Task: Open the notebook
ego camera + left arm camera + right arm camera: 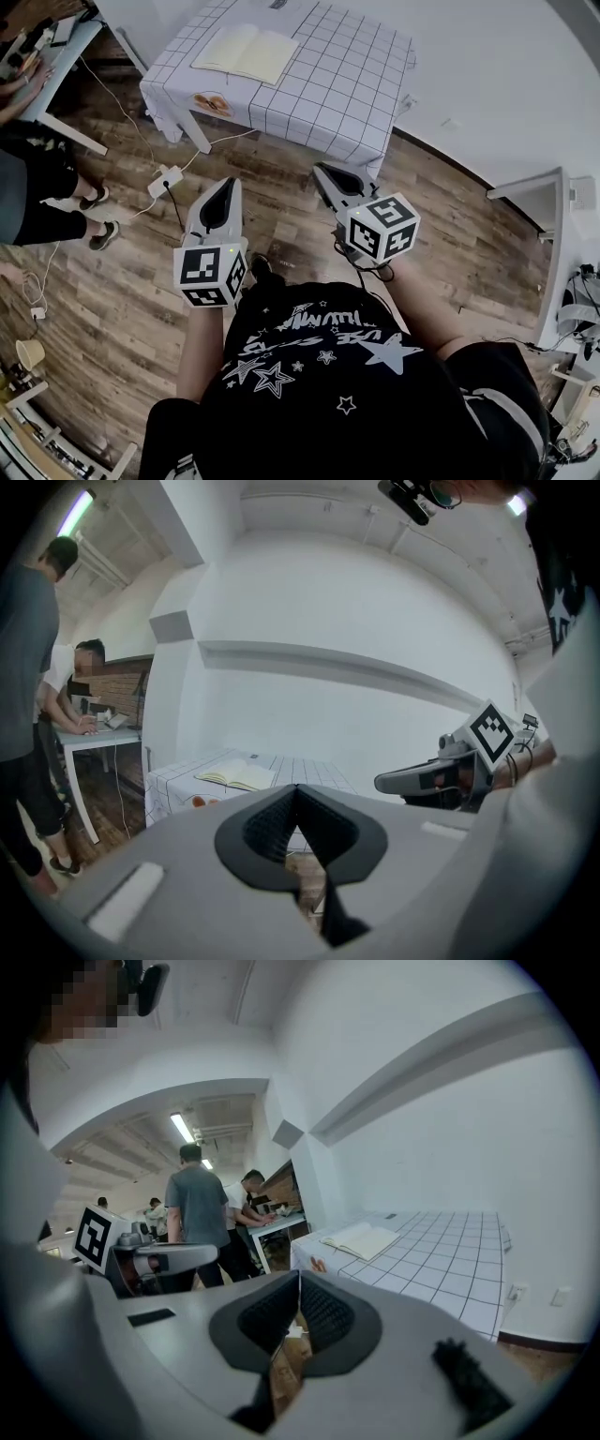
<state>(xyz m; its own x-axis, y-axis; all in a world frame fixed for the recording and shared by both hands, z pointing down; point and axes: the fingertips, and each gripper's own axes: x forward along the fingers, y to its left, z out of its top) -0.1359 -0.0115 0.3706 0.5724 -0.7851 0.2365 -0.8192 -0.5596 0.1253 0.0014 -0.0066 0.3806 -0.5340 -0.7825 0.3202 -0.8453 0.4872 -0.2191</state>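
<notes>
The notebook [246,52] lies open, cream pages up, on the far left part of a table [356,94] covered with a white grid cloth. It also shows small and far off in the left gripper view as the notebook [234,776] and in the right gripper view as the notebook [361,1239]. My left gripper [228,184] and right gripper [320,170] hang side by side over the wooden floor, well short of the table, pointing toward it. The jaws of both meet at their tips with nothing between them, as the left gripper [296,787] and right gripper [299,1274] show close up.
A power strip [164,178] with cables lies on the floor in front of the table's left leg. A person's legs [42,202] stand at the left by a white desk [66,56]. White furniture [562,244] stands at the right, and a white wall runs behind the table.
</notes>
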